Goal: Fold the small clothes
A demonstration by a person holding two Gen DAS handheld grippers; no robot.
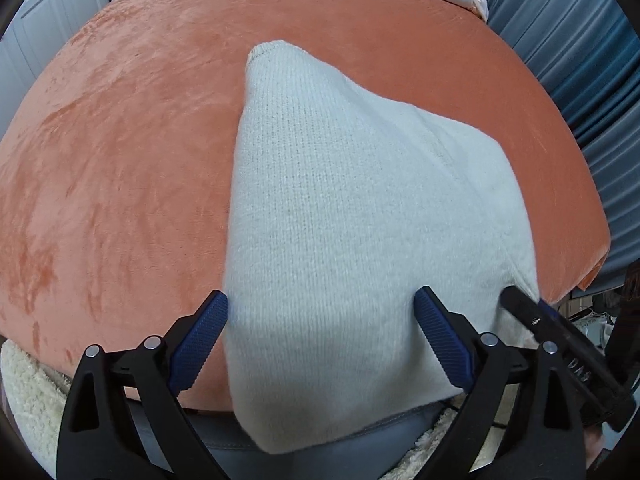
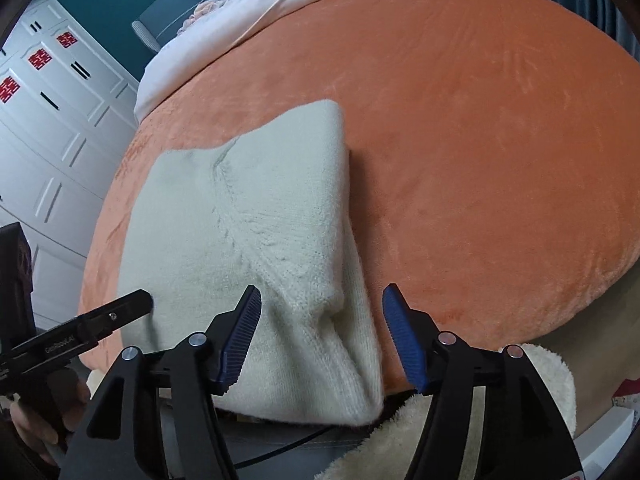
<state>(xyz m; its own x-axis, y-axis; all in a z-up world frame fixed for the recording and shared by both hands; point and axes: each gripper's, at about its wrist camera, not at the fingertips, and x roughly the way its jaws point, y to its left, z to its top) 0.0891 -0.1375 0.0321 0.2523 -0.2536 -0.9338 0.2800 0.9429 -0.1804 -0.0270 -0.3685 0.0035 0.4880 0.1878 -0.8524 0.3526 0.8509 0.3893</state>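
Observation:
A cream knitted sweater (image 1: pixel 340 208) lies partly folded on an orange velvet bed cover (image 1: pixel 120 160), its near edge hanging over the bed's front edge. My left gripper (image 1: pixel 320 312) is open, its blue pads either side of the sweater's near part. In the right wrist view the sweater (image 2: pixel 240 216) shows a raised cable-knit seam and a folded right edge. My right gripper (image 2: pixel 320 312) is open over the sweater's near right corner. The right gripper's tip also shows in the left wrist view (image 1: pixel 520 300), and the left gripper's tip in the right wrist view (image 2: pixel 136 304).
White bedding (image 2: pixel 208 40) is bunched at the bed's far end. White wardrobe doors (image 2: pixel 48 120) stand to the left, blue-grey curtains (image 1: pixel 600 80) to the right. A fluffy cream fleece (image 2: pixel 460 420) lies below the bed's near edge.

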